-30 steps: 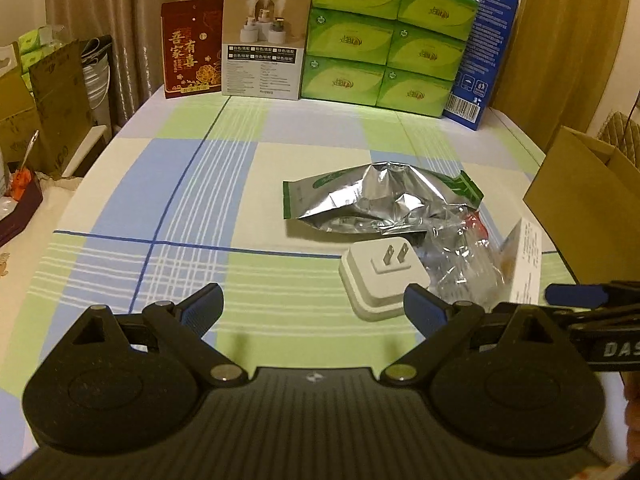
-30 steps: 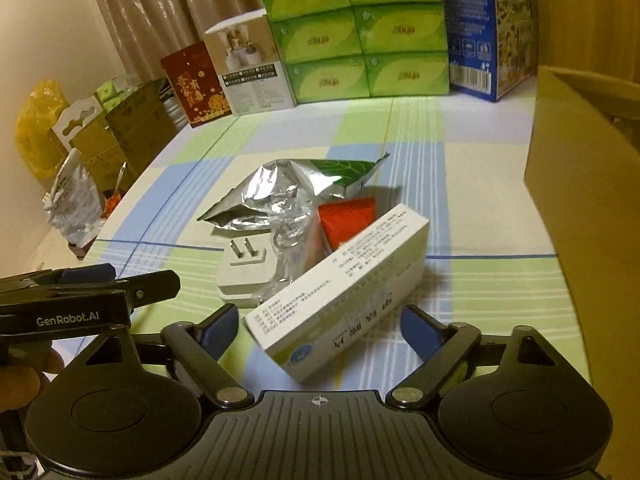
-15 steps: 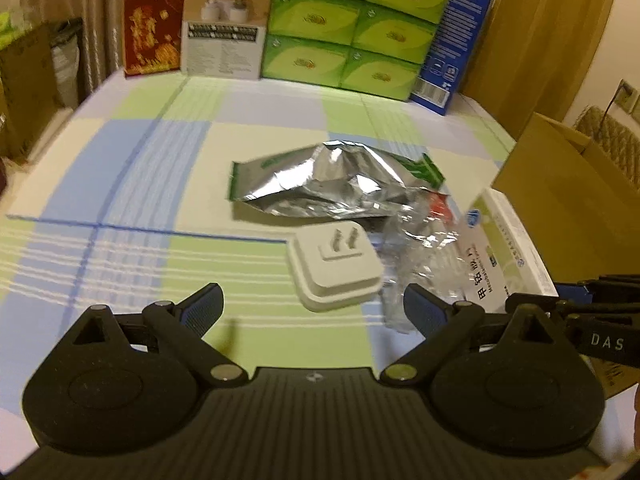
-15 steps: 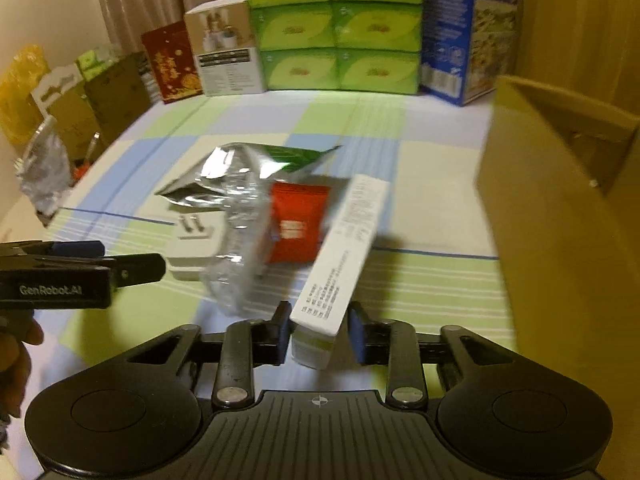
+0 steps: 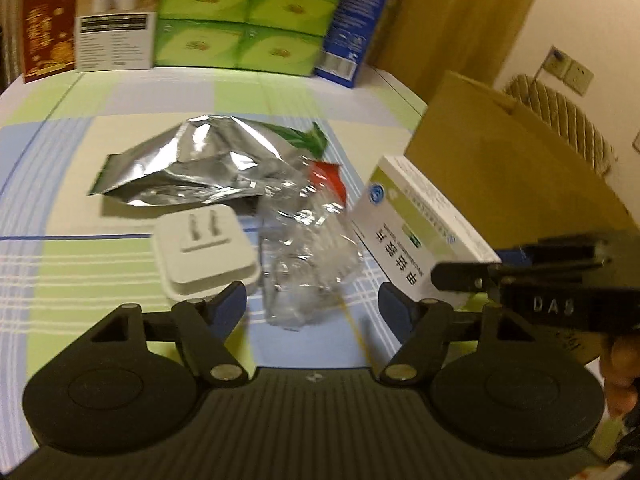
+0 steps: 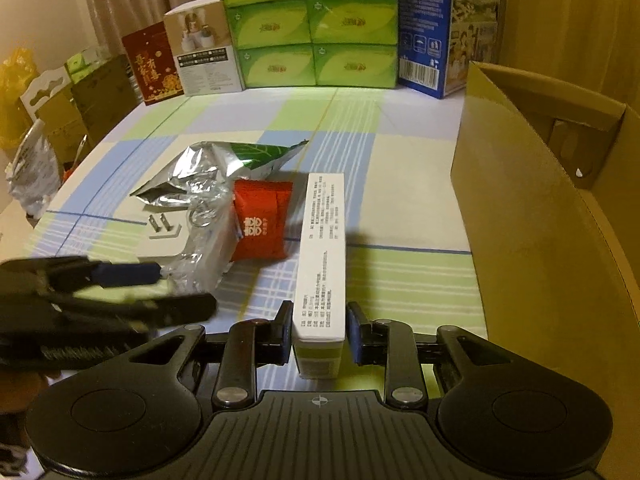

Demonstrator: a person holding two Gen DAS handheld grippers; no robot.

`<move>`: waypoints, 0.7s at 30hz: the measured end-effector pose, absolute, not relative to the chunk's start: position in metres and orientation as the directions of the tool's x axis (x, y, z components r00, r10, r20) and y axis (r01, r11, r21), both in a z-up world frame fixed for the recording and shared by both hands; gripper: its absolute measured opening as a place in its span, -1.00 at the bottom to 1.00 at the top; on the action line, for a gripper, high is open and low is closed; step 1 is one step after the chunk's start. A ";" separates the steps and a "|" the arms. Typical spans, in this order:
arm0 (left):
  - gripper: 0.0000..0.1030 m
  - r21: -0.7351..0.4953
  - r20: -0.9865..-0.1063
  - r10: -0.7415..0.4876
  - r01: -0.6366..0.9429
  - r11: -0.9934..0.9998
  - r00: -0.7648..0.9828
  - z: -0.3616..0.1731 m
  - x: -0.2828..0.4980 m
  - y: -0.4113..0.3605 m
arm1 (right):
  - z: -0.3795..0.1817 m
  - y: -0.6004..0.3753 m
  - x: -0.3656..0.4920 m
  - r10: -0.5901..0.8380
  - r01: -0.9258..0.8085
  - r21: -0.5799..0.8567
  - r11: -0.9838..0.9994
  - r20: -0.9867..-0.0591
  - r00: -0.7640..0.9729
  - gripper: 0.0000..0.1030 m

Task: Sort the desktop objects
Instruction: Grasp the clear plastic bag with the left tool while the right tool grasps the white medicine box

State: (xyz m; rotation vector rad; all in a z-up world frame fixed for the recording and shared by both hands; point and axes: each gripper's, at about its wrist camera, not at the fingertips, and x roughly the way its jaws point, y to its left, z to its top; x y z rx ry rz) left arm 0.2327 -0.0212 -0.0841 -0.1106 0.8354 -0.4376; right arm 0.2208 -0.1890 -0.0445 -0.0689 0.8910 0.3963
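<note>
While clamping the medicine box (image 6: 322, 256) by its near end, long axis pointing straight ahead, right claw (image 6: 319, 334) sitting just left of cardboard box (image 6: 560, 216); left claw (image 5: 312, 304) spread, empty, facing plastic wrap (image 5: 308, 248).

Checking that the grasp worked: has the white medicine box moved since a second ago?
Yes. The box lay flat beside the red packet; now it is on edge, shut in the right tool.

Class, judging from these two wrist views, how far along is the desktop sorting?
Done: nothing visibly sorted. In hand: the right gripper is shut on the medicine box, beside the cardboard box. Left: plug adapter, foil bag, clear wrapper and red packet; the left gripper is open.
</note>
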 end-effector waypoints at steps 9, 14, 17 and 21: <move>-0.40 -0.150 -0.714 -0.341 0.342 0.928 0.611 -0.090 0.239 -0.039 | -0.048 -0.190 0.225 0.316 -0.359 0.123 0.925 -0.773 0.550 -0.56; -0.43 -0.099 -0.739 -0.309 0.357 0.929 0.599 -0.081 0.225 -0.038 | -0.048 -0.194 0.219 0.318 -0.365 0.123 0.923 -0.776 0.544 -0.58; -0.44 -0.045 -0.754 -0.289 0.392 0.919 0.590 -0.074 0.208 -0.039 | -0.046 -0.195 0.211 0.320 -0.368 0.123 0.922 -0.778 0.540 -0.59; -0.44 -0.037 -0.763 -0.294 0.415 0.909 0.576 -0.066 0.182 -0.035 | -0.041 -0.199 0.191 0.325 -0.382 0.120 0.916 -0.782 0.532 -0.59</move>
